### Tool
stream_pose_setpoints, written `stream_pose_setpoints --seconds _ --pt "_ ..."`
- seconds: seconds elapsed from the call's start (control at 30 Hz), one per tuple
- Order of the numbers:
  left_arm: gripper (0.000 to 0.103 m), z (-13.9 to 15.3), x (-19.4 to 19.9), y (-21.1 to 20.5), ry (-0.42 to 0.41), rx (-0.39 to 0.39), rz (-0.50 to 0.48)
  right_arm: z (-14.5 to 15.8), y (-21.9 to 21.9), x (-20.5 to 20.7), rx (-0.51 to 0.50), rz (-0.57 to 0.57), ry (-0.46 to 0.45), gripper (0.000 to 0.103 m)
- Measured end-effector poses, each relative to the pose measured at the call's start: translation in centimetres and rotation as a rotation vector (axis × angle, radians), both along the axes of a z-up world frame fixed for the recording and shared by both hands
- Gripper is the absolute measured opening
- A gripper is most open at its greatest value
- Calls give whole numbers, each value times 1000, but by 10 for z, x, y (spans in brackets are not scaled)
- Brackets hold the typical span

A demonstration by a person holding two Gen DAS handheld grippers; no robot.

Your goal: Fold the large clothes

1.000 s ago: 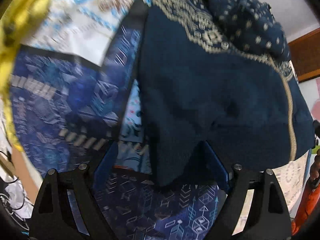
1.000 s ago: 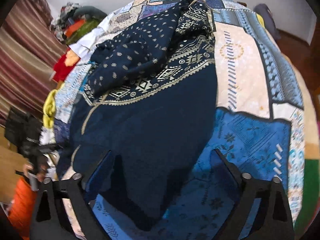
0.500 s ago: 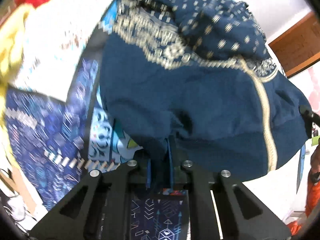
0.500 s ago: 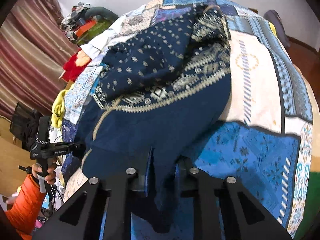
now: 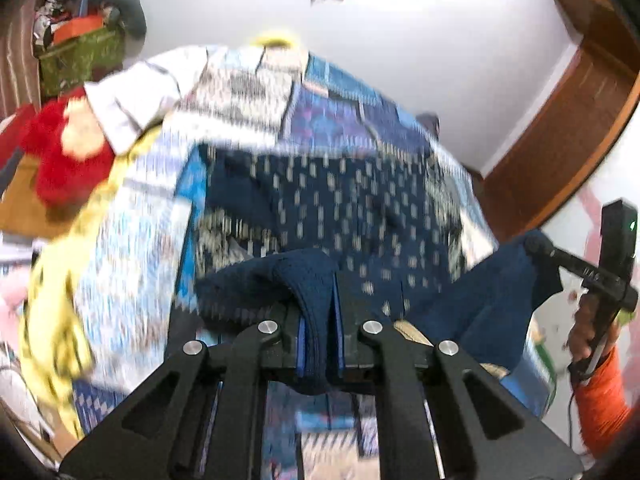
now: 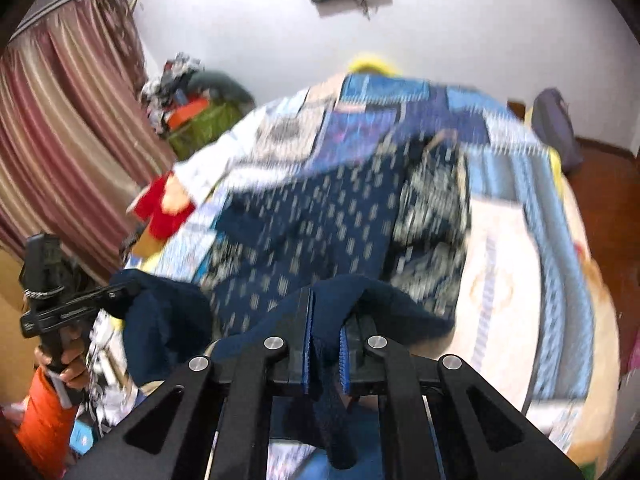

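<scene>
A dark blue garment (image 5: 340, 208) with pale dots and patterned borders lies on the patchwork quilt (image 5: 132, 240) of a bed. My left gripper (image 5: 320, 300) is shut on a bunched fold of its plain hem, raised off the bed. In the right wrist view the garment (image 6: 320, 220) stretches away, and my right gripper (image 6: 326, 320) is closing tight on another fold of the hem, with cloth hanging below its pads. Each view shows the other gripper to the side, in a hand with an orange sleeve (image 6: 44, 412), with the hem sagging between them. Both views are blurred.
A red plush toy (image 5: 64, 160), a yellow cloth (image 5: 56, 320) and a green basket (image 5: 80, 60) of clutter sit left of the bed. A striped curtain (image 6: 60, 140) hangs on the left. A wooden door frame (image 5: 560, 140) and a dark bag (image 6: 556, 128) are on the right.
Both grippers went from open around the hem to shut on it. They then lifted it up off the bed, so the views now tip up toward the far wall.
</scene>
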State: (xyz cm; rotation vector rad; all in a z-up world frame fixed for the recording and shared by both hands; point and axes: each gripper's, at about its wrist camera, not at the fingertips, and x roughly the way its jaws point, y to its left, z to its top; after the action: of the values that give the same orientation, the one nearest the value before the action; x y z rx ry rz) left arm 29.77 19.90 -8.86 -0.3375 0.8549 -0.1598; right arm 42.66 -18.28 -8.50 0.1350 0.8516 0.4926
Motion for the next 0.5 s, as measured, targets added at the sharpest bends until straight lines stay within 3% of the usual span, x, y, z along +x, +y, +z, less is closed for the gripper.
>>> stream_pose_setpoints --seconds 0.13,0.23,0.37,0.5 --pt "10 12 60 18 -32 1 95 8 0 58 9 -67 -20 8" --pt "10 3 109 37 -7 -4 189 1 4 109 -6 -116 -20 8" --pt "10 -34 183 52 86 43 269 -28 12 183 7 -180 53 8" --pt "11 -91 230 64 208 24 319 -77 20 239 -32 -226 144 8"
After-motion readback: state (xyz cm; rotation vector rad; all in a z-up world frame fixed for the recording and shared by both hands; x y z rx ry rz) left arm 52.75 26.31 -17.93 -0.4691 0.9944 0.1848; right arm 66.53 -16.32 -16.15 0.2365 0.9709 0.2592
